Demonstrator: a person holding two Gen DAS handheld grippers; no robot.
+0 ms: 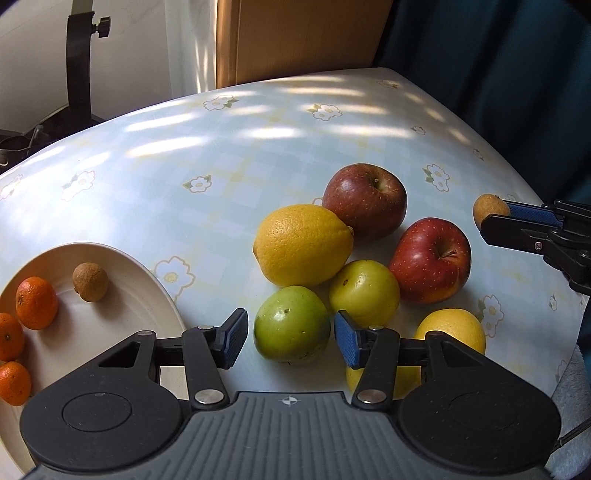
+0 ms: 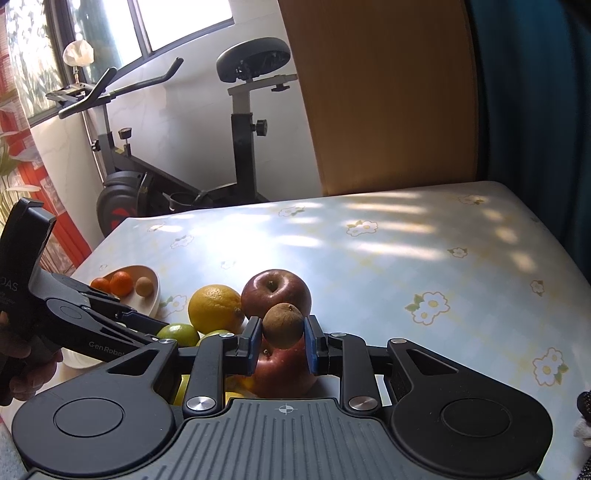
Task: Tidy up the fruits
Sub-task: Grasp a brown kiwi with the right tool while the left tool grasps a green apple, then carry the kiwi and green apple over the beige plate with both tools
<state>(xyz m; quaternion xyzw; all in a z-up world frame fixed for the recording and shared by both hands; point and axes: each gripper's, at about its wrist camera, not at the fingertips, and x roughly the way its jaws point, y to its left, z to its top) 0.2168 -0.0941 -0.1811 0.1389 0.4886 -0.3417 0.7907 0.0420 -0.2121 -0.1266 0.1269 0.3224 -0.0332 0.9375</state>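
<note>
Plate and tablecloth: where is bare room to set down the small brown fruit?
The plate is bare on its right half, beyond the brown fruit and the tangerines. The tablecloth is bare behind the fruit pile, up to its far edge. Around the lemon and green apple it is crowded.

You get soft daylight in both views, coming from the window (image 2: 110,29) at the upper left of the right wrist view. It falls in pale, broken streaks across the far half of the table (image 1: 258,155), while the near half sits in even shade. The red apple (image 1: 430,260) carries small white glints, and the lemon (image 1: 303,245) throws only a faint shadow. The window panes are blown out to white. Your fisheye lenses bow the table's far edge and bend the chair back (image 2: 388,92). Focus is sharp throughout, with no motion blur.
</note>
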